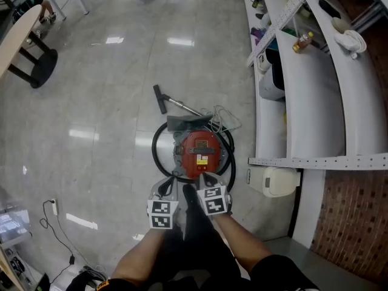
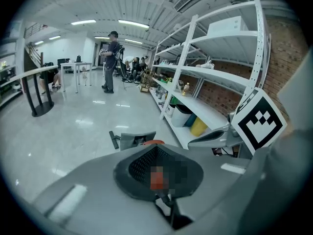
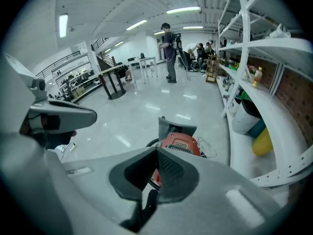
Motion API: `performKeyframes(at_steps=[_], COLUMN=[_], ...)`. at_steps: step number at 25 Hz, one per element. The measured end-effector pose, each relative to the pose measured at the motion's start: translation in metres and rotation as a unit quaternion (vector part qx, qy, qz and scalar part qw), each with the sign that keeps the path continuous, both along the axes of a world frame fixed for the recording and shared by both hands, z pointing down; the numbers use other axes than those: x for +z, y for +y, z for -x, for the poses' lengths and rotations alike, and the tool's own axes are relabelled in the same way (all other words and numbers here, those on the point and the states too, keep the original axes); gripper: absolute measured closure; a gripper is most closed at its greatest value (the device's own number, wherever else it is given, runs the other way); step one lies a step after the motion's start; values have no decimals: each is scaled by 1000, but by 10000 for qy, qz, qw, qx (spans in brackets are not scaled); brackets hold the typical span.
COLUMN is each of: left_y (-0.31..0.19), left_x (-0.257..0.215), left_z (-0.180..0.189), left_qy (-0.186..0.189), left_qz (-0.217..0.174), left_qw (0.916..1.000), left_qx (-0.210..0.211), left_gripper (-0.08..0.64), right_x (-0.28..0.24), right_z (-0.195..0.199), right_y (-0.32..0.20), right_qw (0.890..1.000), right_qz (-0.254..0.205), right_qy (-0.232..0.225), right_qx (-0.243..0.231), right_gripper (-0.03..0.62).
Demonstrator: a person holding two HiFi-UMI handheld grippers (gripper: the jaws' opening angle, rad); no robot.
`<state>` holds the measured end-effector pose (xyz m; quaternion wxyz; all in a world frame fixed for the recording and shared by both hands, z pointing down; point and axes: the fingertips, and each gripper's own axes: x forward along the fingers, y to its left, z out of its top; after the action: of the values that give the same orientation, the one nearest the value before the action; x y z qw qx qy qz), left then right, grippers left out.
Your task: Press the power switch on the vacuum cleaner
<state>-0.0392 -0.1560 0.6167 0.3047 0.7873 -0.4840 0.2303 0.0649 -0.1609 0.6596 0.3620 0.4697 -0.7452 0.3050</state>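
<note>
Vacuum cleaner (image 1: 201, 149): a red canister standing on the grey floor (image 1: 103, 102), just ahead of the person's legs and beside the white shelves (image 1: 315, 96). A black hose (image 1: 159, 156) loops round its body, and the floor nozzle (image 1: 159, 99) lies beyond it on a thin wand. Its power switch is too small to pick out in any view.

The right gripper (image 1: 206, 179) hangs over the canister's near edge. From the head view its tips overlap the red body, but whether they touch it cannot be told. In the right gripper view its fingers (image 3: 173, 168) are pressed together at the tips with nothing pinched, and they cover the lower half of the canister.

The left gripper (image 1: 167, 190) is just beside it, over the hose. Its fingers (image 2: 142, 163) also meet at the tips and hold nothing. They hide nearly all of the vacuum, leaving only a red sliver above them, and the spot between the pads is blurred.
</note>
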Motion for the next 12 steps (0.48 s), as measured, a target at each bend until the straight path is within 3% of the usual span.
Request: performKeyframes(at_steps=[7,12], left_y=[34,53], left_x=[-40,-77], left_z=[24,36], left_qy=[-120,60], left_qz=[-360,-735], left_qw=[9992,9972], left_qx=[116,136], left_gripper=[543,543], right_x=[-70,-100], right_z=[23,28], right_y=[24,54], right_qw=[9971,9934], right_qz=[-719,-1067], right_qy=[-178,-141], right_qx=[166,387], right_gripper=[600,600])
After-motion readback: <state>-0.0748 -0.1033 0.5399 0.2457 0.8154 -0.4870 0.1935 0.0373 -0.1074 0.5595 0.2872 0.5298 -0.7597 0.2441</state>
